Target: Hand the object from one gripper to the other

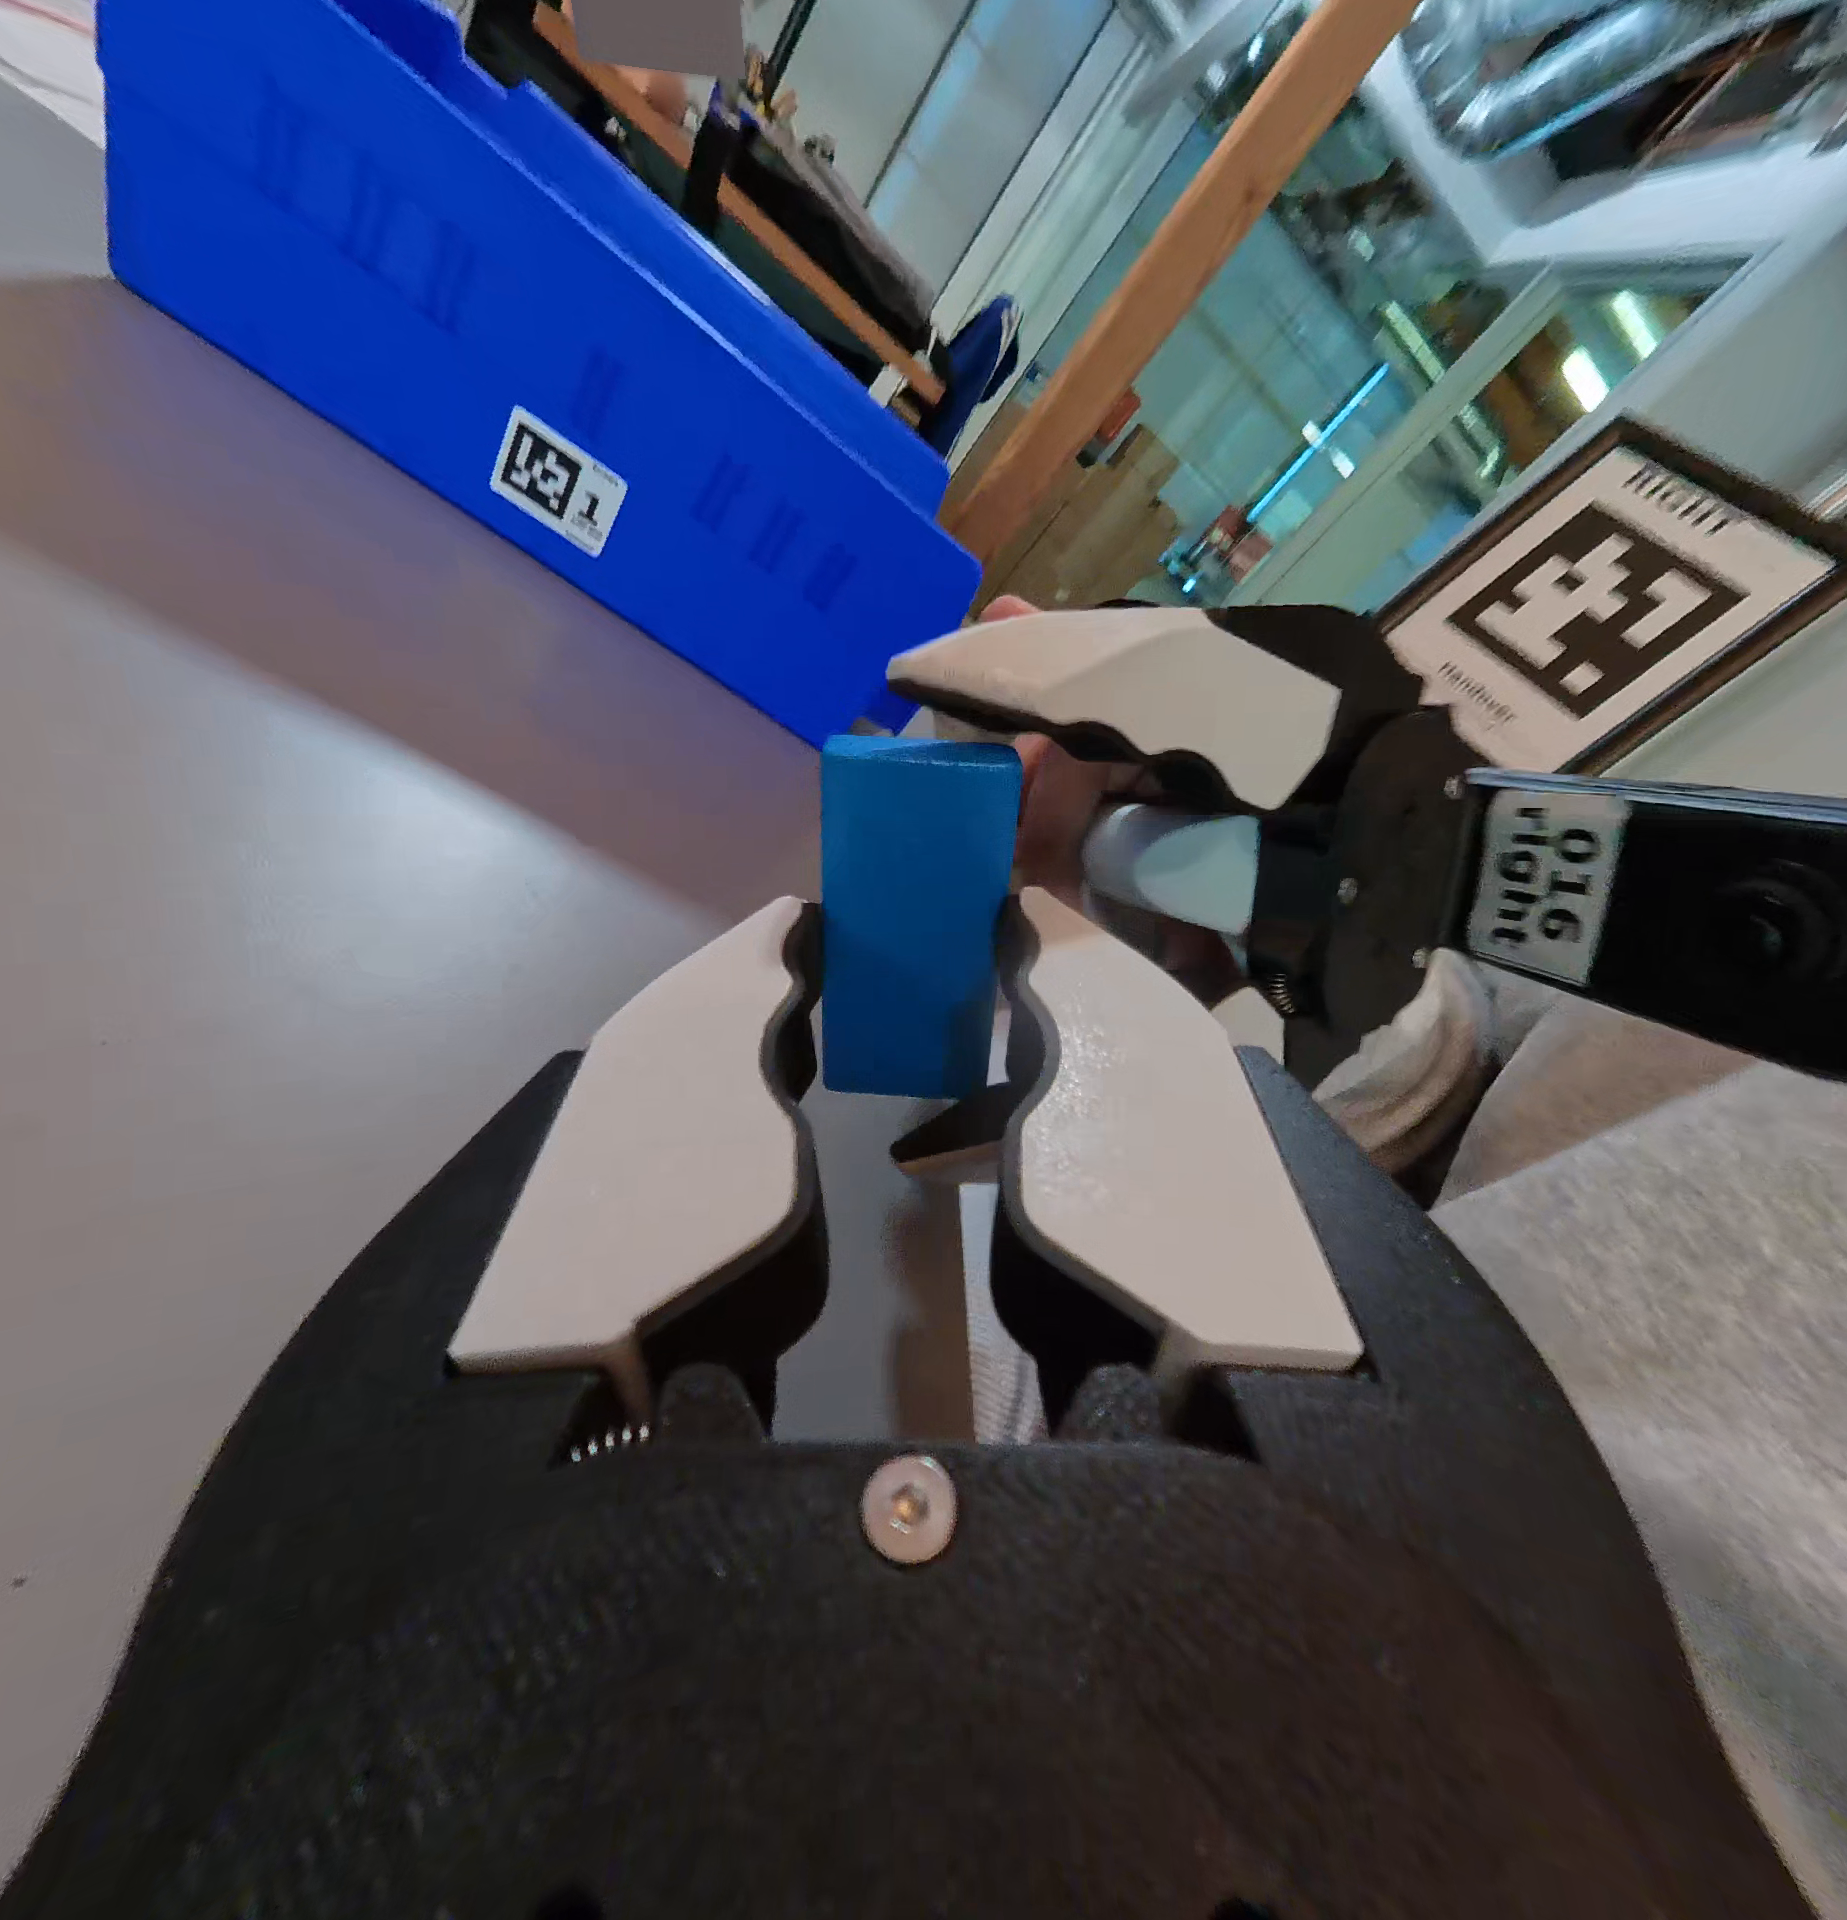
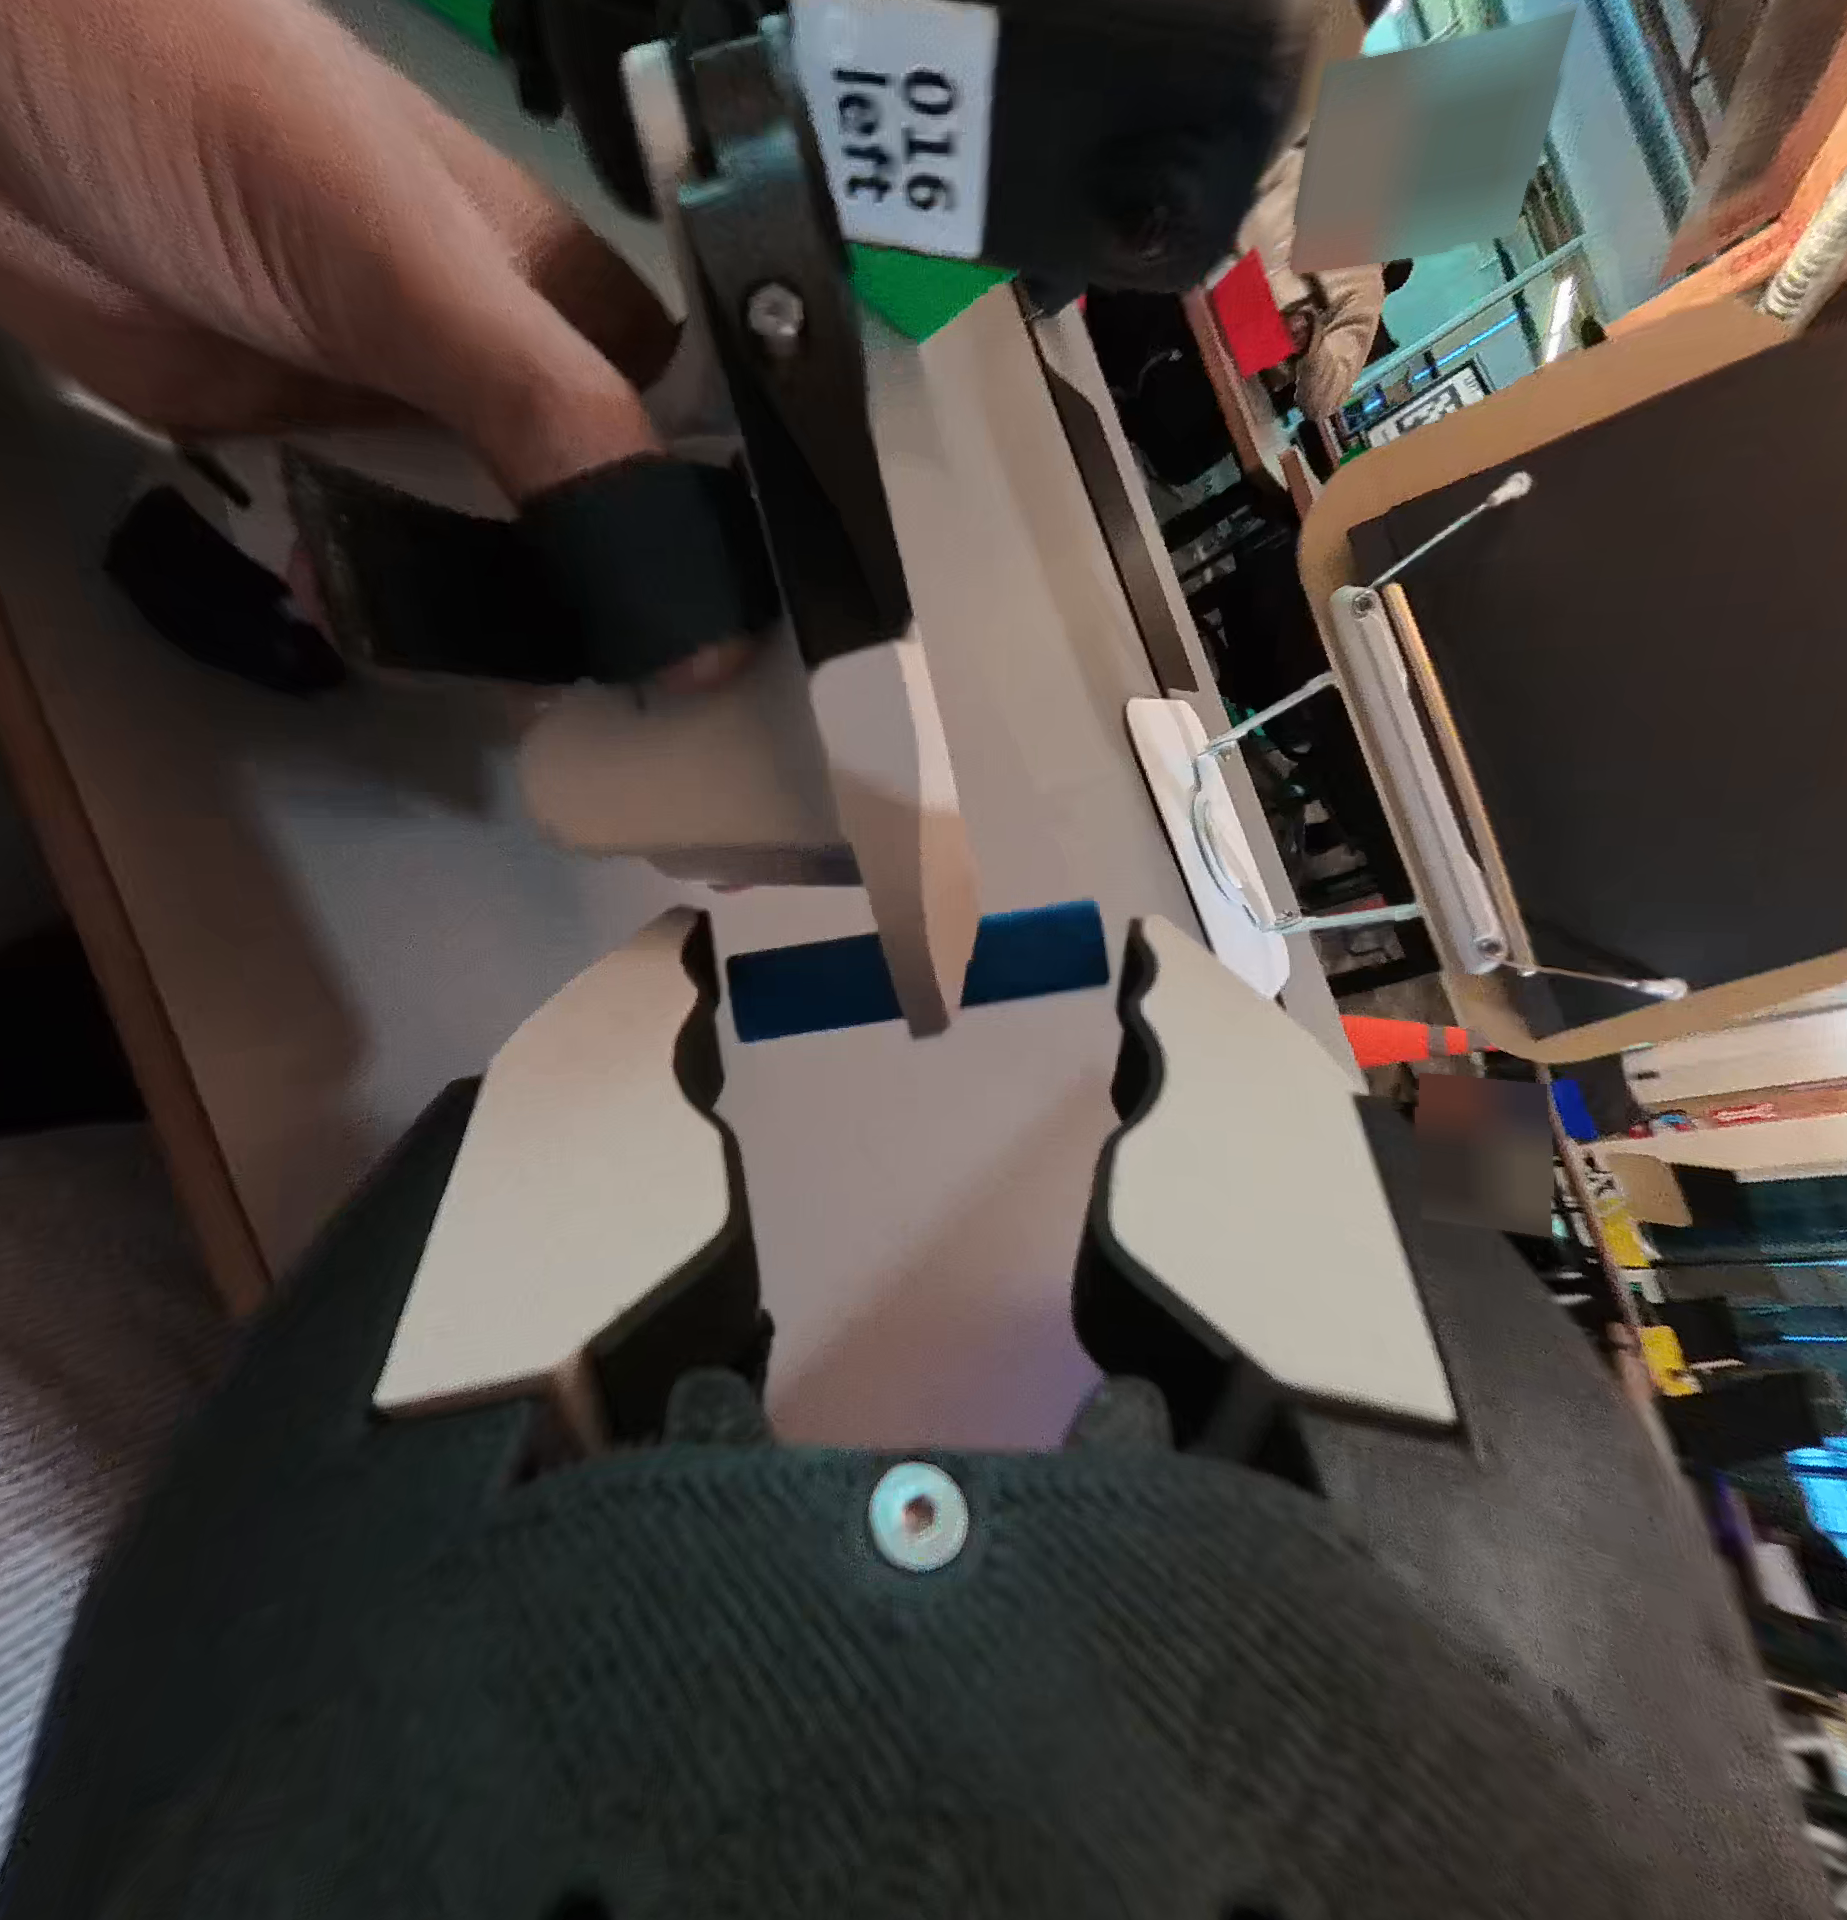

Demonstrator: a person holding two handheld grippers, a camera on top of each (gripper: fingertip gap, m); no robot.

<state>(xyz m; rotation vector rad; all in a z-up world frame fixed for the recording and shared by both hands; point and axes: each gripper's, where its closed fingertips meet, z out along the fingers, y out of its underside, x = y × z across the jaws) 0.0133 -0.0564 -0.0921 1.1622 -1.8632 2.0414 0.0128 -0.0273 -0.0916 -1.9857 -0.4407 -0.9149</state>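
Observation:
A blue rectangular block point(image 1: 914, 914) is clamped upright between the fingertips of my left gripper point(image 1: 908, 920), above the grey table point(image 1: 275, 935). My right gripper comes in from the right, wide open: its upper finger point(image 1: 1106, 665) is above the block and its lower finger point(image 1: 950, 1138) below, neither touching. In the right wrist view the block point(image 2: 1038, 956) lies crosswise just beyond the open right gripper point(image 2: 919, 930). One finger point(image 2: 919, 883) of the left gripper crosses in front of the block and hides its middle.
A large blue bin point(image 1: 483, 312) with a marker tag stands on the table behind the block. A framed marker board point(image 1: 1625, 603) stands at the right. A person's hand point(image 2: 275, 260) holds the left gripper. A white pad with a wire stand point(image 2: 1210, 831) sits near the table edge. The tips of both grippers are at nearly the same place.

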